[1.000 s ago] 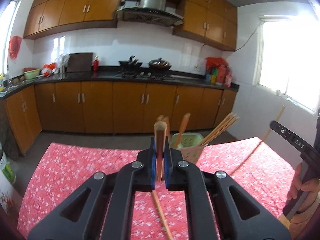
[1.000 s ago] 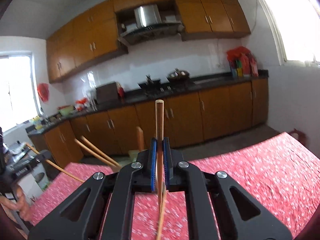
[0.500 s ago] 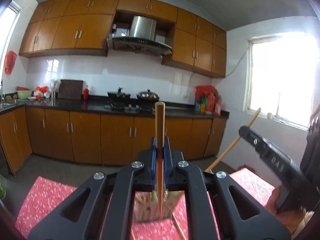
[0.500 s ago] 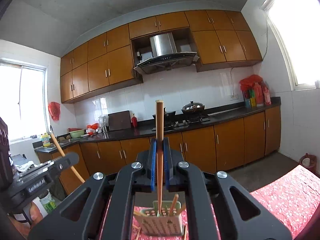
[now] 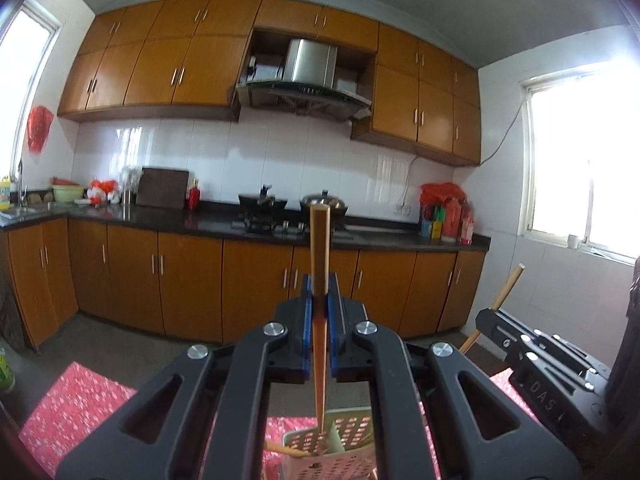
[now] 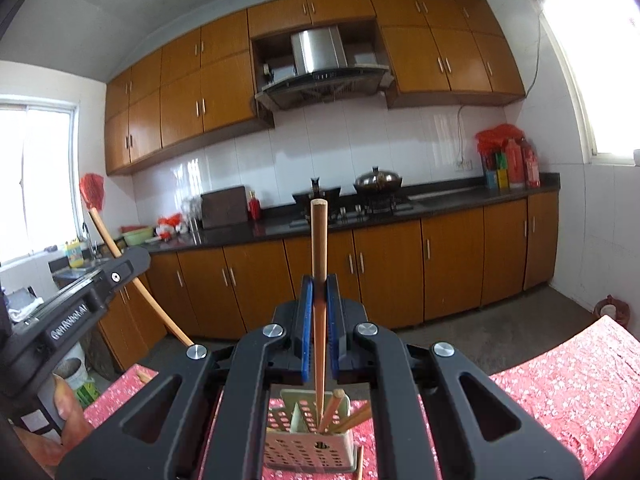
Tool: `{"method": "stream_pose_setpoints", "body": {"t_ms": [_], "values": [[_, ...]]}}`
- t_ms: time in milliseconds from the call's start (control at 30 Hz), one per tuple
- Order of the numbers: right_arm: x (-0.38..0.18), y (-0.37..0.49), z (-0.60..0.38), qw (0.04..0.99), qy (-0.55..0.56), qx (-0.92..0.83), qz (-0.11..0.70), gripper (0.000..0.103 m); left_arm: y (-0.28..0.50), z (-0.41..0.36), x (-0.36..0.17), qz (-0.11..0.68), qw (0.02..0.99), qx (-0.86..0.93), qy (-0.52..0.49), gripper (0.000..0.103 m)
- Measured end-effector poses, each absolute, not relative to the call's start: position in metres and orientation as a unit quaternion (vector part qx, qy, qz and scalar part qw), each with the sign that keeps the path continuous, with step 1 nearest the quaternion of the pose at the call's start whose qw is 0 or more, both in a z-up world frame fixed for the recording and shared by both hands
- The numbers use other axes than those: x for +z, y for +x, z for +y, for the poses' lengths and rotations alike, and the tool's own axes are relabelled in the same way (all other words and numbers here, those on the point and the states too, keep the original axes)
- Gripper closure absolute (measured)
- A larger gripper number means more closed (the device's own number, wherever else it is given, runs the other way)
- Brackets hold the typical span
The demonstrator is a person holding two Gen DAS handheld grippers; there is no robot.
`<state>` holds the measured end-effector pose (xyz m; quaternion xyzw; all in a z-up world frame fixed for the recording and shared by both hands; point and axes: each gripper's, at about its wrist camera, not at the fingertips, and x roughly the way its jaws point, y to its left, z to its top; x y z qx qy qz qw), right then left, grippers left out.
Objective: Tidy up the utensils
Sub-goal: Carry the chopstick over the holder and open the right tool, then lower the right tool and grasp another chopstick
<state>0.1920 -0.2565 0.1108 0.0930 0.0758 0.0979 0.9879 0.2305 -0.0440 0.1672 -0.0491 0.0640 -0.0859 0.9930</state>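
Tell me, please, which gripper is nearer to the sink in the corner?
Left. The left gripper, shut on a chopstick, is on the sink's side of the table; the right gripper, shut on its chopstick, is on the window side.

We see a wooden chopstick [image 5: 320, 264] upright, pinched between blue pads, its lower tip over the holder [image 5: 340, 456]. The holder is a pale green perforated plastic basket on red floral cloth, several chopsticks [image 6: 338, 410] leaning inside. A second wooden chopstick [image 6: 319, 280] stands upright too, its tip dipping into the holder's rear compartment.
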Motion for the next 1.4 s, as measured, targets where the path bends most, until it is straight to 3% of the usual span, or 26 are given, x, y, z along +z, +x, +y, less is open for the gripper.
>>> {"method": "stream_pose_setpoints", "body": {"t_ms": [167, 233, 300, 567, 733, 1100, 1167, 1233, 1400], "values": [[0.106, 0.193, -0.256, 0.986, 0.097, 0.104, 0.09, 0.093, 0.244, -0.035, 0.148, 0.093, 0.99, -0.084, -0.056, 0.095], [0.107, 0.19, -0.257, 0.986, 0.099, 0.1, 0.091, 0.075, 0.242, -0.031, 0.147, 0.096, 0.99, -0.081, -0.059, 0.09], [0.111, 0.186, -0.259, 0.987, 0.099, 0.096, 0.086, 0.07, 0.238, -0.026, 0.149, 0.093, 0.991, -0.078, -0.062, 0.082], [0.126, 0.156, -0.271, 0.99, 0.088, 0.083, 0.074, 0.068, 0.204, -0.001, 0.163, 0.081, 0.992, -0.06, -0.07, 0.07], [0.102, 0.128, -0.292, 0.99, 0.081, 0.059, 0.105, 0.067, 0.167, 0.026, 0.154, 0.092, 0.993, -0.037, -0.07, 0.065], [-0.034, 0.134, -0.291, 0.949, 0.073, 0.032, 0.304, 0.067, 0.154, 0.067, 0.011, 0.283, 0.957, 0.005, -0.06, 0.06], [-0.054, 0.137, -0.277, 0.935, 0.072, 0.062, 0.343, 0.07, 0.154, 0.062, -0.012, 0.313, 0.948, -0.01, -0.064, 0.06], [-0.067, 0.141, -0.267, 0.923, 0.079, 0.085, 0.367, 0.077, 0.154, 0.054, -0.027, 0.336, 0.939, -0.027, -0.065, 0.058], [-0.09, 0.15, -0.241, 0.907, 0.069, 0.102, 0.404, 0.077, 0.153, 0.032, -0.048, 0.363, 0.929, -0.051, -0.054, 0.053]]}}
